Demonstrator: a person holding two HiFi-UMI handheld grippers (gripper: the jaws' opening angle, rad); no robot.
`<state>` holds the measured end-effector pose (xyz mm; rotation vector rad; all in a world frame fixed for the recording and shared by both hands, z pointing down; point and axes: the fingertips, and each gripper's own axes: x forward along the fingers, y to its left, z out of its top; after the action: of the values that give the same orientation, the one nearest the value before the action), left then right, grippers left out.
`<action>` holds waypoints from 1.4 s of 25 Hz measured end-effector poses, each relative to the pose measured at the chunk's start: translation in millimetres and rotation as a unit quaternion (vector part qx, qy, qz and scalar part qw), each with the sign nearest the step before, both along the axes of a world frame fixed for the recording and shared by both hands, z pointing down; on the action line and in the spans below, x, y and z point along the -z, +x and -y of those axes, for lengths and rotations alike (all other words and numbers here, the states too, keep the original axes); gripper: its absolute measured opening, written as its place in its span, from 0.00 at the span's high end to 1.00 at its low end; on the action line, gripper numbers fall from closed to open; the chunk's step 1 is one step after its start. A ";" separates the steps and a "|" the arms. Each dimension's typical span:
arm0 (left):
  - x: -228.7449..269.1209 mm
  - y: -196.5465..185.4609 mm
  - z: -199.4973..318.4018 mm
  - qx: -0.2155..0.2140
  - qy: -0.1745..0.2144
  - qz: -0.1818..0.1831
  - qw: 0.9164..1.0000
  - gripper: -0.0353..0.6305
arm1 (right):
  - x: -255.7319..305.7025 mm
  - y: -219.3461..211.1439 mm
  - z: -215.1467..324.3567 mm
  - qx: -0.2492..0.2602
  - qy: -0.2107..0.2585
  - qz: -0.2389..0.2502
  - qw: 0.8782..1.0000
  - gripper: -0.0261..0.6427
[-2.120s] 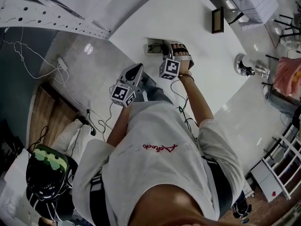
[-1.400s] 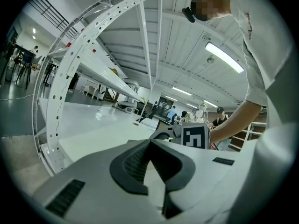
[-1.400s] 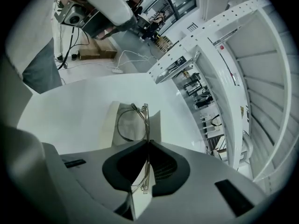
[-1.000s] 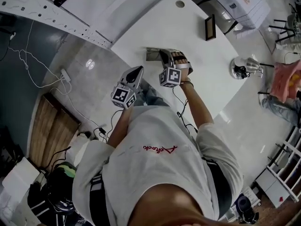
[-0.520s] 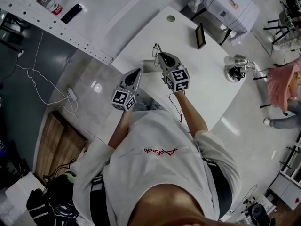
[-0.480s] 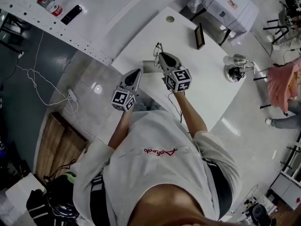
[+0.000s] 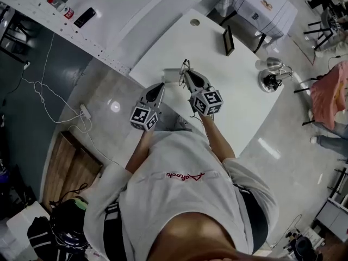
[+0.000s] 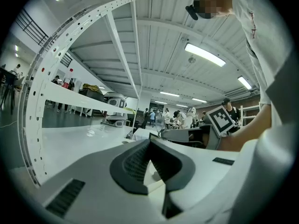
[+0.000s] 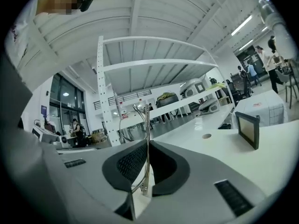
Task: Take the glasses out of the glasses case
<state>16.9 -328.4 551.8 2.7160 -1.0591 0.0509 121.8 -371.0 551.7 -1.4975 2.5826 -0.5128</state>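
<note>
The glasses (image 9: pixel 145 120), thin metal-framed, stand upright between the pads of my right gripper (image 9: pixel 147 141), which is shut on one temple. In the head view the glasses (image 7: pixel 184 66) stick out past the right gripper (image 7: pixel 186 74), held above the white table (image 7: pixel 234 91). The grey glasses case (image 7: pixel 170 76) lies on the table near its front edge, just left of and below that gripper. My left gripper (image 7: pixel 161 85) hovers beside the case, at the table's edge. In its own view the left gripper (image 8: pixel 149 142) has its tips together with nothing between them.
A black picture frame (image 7: pixel 228 39) stands at the back of the table, also in the right gripper view (image 9: pixel 247 129). A round cable hole (image 7: pixel 194 22) lies beyond it. A silver lamp-like object (image 7: pixel 270 72) sits at the table's right corner. A long white shelf rail (image 7: pixel 70 34) runs on the left.
My right gripper has lifted up from the case with the glasses in it and rolled over. The left gripper rose slightly.
</note>
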 end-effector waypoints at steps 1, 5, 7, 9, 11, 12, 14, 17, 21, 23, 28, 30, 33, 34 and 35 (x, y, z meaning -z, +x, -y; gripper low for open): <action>0.1 -0.3 -2.5 -0.001 0.002 0.000 1.000 0.91 | 0.0 -0.9 -4.8 -0.002 0.000 0.001 1.000 0.91; 5.1 -2.4 -14.1 -0.006 0.010 -0.009 1.000 0.91 | 9.4 -5.4 -25.9 -0.006 0.014 0.004 1.000 0.90; 9.9 -4.1 -25.2 -0.010 0.017 -0.014 1.000 0.91 | 17.4 -9.8 -40.2 -0.005 0.027 -0.001 1.000 0.90; 12.0 -7.5 -41.5 -0.016 0.022 -0.018 0.999 0.91 | 22.9 -15.4 -58.9 -0.009 0.036 -0.007 0.999 0.91; 10.2 -14.5 -63.3 -0.021 0.021 -0.020 0.999 0.91 | 23.7 -25.2 -82.8 -0.011 0.039 -0.015 0.999 0.90; 8.8 -19.0 -76.1 -0.023 0.019 -0.020 0.999 0.91 | 22.4 -31.1 -96.5 -0.012 0.038 -0.016 0.999 0.90; 6.7 -27.9 -102.9 -0.030 0.016 -0.020 0.999 0.91 | 17.8 -42.5 -125.5 -0.017 0.033 -0.013 0.999 0.90; 5.3 -40.4 -135.8 -0.042 0.013 -0.022 0.999 0.91 | 6.7 -58.4 -166.7 -0.029 0.019 -0.004 0.999 0.90; 10.3 -54.3 -168.5 -0.048 0.020 -0.026 0.998 0.91 | -4.0 -78.0 -214.5 -0.020 0.013 -0.016 1.000 0.90; 12.2 -60.2 -184.6 -0.051 0.023 -0.026 0.998 0.91 | -3.9 -84.0 -233.8 -0.018 0.018 -0.029 0.999 0.90; 15.0 -73.0 -214.1 -0.051 0.019 -0.035 0.998 0.91 | 4.4 -94.5 -268.4 -0.016 0.029 -0.058 0.998 0.91; 17.1 -72.4 -223.5 -0.055 0.019 -0.037 0.998 0.91 | 8.0 -94.3 -278.9 -0.020 0.032 -0.066 0.997 0.91; 18.7 -70.5 -236.6 -0.057 0.021 -0.038 0.997 0.91 | 10.8 -95.2 -292.1 -0.019 0.033 -0.075 0.996 0.91; 18.8 -70.2 -240.3 -0.056 0.020 -0.039 0.998 0.91 | 11.5 -95.7 -295.5 -0.017 0.034 -0.076 0.996 0.90; 18.2 -70.5 -244.3 -0.053 0.018 -0.039 0.998 0.91 | 12.1 -96.1 -299.2 -0.015 0.034 -0.077 0.996 0.91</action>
<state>-53.6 -84.1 533.7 2.7795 -0.9034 -0.0584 25.6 -71.9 539.6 -1.6107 2.6560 -0.3146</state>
